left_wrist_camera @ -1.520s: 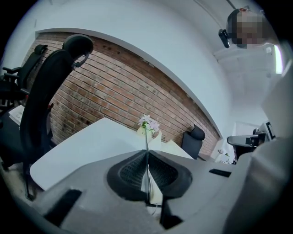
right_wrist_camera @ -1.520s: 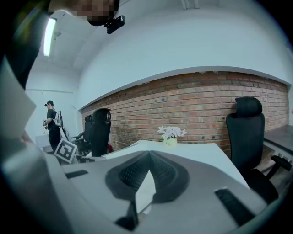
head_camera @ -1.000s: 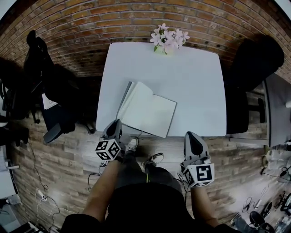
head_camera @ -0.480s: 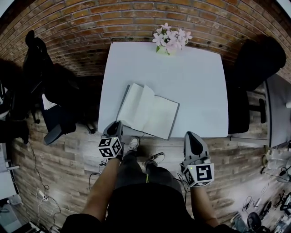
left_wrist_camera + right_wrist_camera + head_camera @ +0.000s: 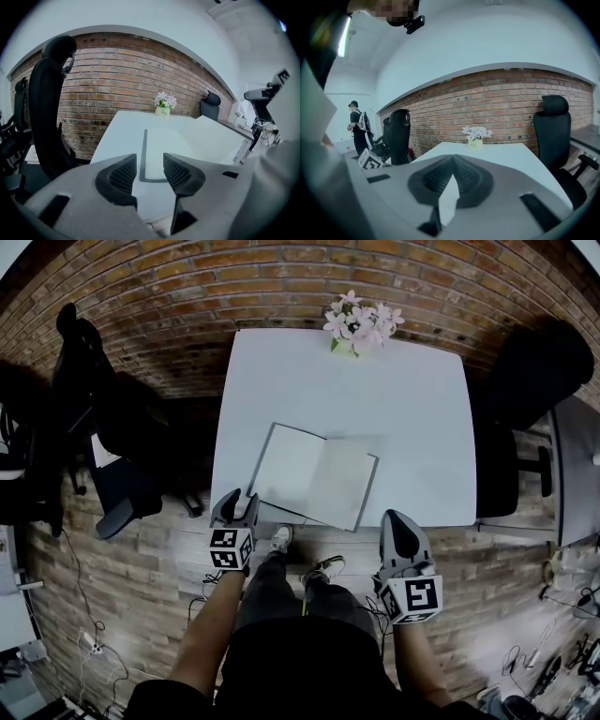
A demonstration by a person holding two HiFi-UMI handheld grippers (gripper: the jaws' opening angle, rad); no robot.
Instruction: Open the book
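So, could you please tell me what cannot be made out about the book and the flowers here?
Book: whether its pages carry print; head view, too small and pale.
Book: absent from the right gripper view, hidden behind the right gripper with its shut jaws.
Flower pot: its label; left gripper view, blurred and small.

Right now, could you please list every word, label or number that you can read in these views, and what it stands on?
No text here can be read.
flower pot: a small dark print on its front, too small and blurred to read.
book: its open pages look blank in the head view.
marker cubes: only black-and-white square patterns, no letters or numbers.
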